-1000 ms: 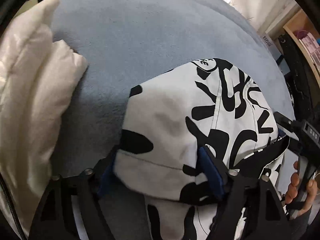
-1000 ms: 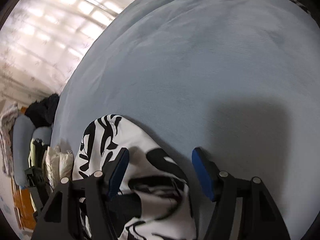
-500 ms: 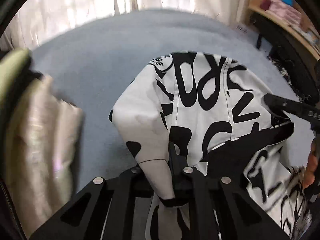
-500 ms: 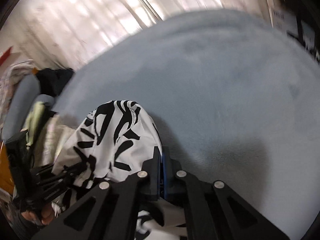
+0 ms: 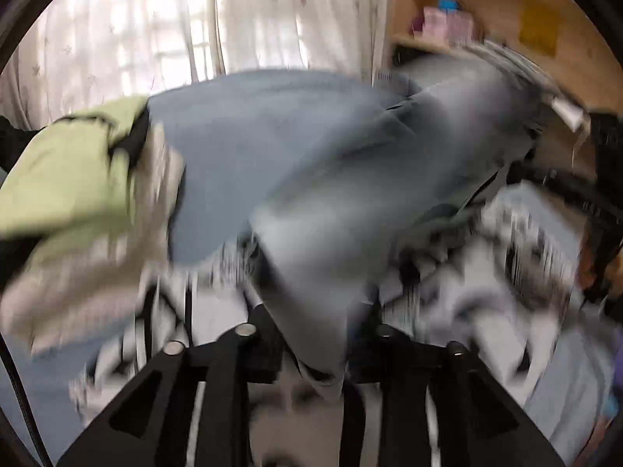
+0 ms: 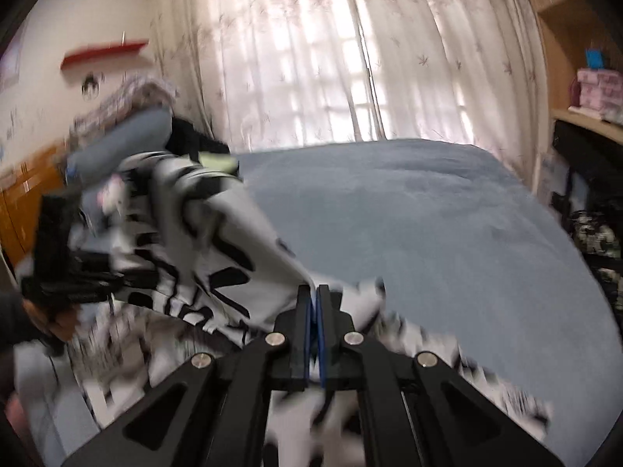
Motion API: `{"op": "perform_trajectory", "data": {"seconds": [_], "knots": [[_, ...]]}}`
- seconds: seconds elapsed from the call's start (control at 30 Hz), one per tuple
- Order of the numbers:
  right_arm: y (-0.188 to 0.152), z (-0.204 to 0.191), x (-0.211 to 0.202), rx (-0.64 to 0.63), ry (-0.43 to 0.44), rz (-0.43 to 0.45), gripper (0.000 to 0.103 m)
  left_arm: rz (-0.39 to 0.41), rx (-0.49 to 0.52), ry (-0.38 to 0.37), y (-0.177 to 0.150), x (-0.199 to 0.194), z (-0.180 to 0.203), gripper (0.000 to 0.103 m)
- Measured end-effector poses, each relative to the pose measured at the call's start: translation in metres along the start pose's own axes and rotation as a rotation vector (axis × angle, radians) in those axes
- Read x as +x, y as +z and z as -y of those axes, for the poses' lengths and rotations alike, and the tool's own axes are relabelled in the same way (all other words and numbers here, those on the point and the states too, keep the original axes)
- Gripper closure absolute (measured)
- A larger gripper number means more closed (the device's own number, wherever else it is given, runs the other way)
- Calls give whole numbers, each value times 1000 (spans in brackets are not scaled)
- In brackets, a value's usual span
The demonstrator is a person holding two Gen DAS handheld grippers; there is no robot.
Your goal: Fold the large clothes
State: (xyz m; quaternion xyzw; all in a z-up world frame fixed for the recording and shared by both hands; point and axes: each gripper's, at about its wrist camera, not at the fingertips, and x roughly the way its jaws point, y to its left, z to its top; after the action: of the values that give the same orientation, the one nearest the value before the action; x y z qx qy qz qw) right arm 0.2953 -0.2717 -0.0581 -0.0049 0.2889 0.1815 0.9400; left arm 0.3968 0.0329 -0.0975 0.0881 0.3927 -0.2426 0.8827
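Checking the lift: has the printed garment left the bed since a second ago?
Yes. The printed garment, clamped in the right tongs, now hangs above the blue bed.

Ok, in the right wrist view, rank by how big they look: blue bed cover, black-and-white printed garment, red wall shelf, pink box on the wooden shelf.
1. Blue bed cover
2. Black-and-white printed garment, though it hangs nearer the camera
3. Red wall shelf and pink box: similar, both distant, so unranked

Right tool (image 6: pixel 314 303) clamped tight; left tool (image 5: pixel 311 334), blurred, jaws just reopening slightly.
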Motion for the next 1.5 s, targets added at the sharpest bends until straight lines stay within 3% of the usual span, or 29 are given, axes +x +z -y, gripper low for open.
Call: {"op": "perform_trajectory", "data": {"seconds": [0.1,0.2,0.37,0.43,0.5,0.57,0.73,0.93,1.13,1.2,1.23,1.27,1.33,1.37,1.4,1.43,1.47,1.5], "knots": [[-42,-8,-9,4,-47,-98,99,-105,15,64,-51,3,10,74],[-72,-8,-19,87,-57,-161,99,-168,-38,86,-87,-8,5,74],[-89,-3,-44,266,-9,-162,99,-193,-174,23,-113,-38,-10,71],[-90,0,-47,348,35,-191,96,-202,-220,-20,-112,-52,-12,61],[-94,1,-53,436,80,-223,80,-194,-255,-54,-105,-63,-13,45],[-100,2,-59,516,122,-227,52,-183,-292,-104,-97,-72,-15,34],[-99,3,-62,677,243,-203,49,-220,-449,-286,-70,-78,-19,17],[-99,14,-33,847,340,-201,44,-261,-673,-444,-57,-26,-52,17],[-106,29,16,1008,364,-240,44,-299,-753,-444,-53,24,-63,17],[-108,30,29,1038,378,-233,44,-316,-751,-425,-50,37,-64,19],[-108,29,34,1041,381,-223,44,-316,-745,-409,-48,44,-64,26],[-107,29,37,1039,377,-214,44,-307,-732,-387,-44,48,-64,44],[-102,26,43,1019,358,-198,44,-311,-703,-332,-36,59,-63,66],[-99,25,44,1000,352,-192,54,-311,-690,-292,-32,62,-62,75],[-90,21,44,950,331,-191,65,-301,-670,-252,-28,63,-61,77],[-82,17,43,899,300,-197,91,-295,-655,-229,-23,64,-60,79],[-75,15,39,849,273,-194,100,-270,-623,-199,-18,60,-57,84],[-66,10,33,797,243,-174,100,-232,-584,-175,-13,53,-52,85]]}}
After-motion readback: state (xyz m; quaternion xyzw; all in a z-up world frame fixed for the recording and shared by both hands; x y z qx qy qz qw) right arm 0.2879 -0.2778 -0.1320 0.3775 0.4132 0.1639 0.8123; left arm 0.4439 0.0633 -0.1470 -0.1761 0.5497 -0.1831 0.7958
